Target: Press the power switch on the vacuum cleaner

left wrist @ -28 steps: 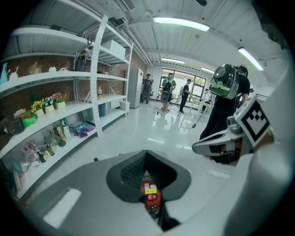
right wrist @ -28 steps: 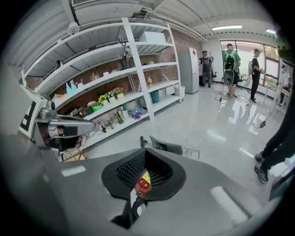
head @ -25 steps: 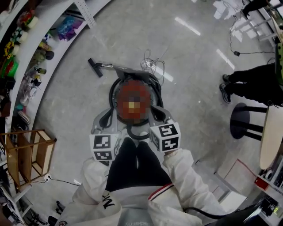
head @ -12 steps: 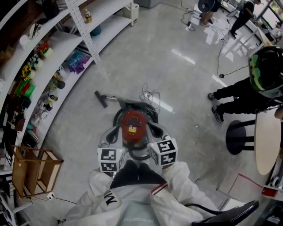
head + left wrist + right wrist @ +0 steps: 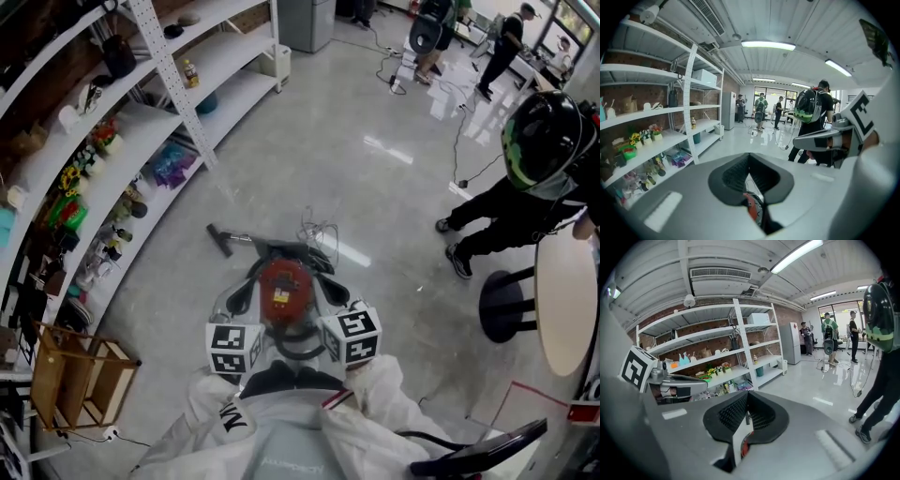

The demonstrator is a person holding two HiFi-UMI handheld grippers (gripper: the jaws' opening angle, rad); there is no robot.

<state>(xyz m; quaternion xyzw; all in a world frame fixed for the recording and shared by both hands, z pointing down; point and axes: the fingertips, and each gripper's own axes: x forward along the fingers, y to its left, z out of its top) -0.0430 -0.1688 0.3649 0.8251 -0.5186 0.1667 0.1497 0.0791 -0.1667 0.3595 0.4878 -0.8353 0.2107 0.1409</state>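
Grey floor [image 5: 375, 187] beside white shelves [image 5: 141, 122]. I see the red vacuum cleaner [image 5: 284, 286] on it, just ahead of me. My left claw [image 5: 749, 158] and right claw [image 5: 746, 398] are pinched narrow, gripping nothing, above the vacuum.

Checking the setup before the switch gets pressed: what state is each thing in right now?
left gripper: jaws together, empty.
right gripper: jaws together, empty.
vacuum cleaner: standing on the floor, neither gripper on it.
cord: loose tangle on the floor.
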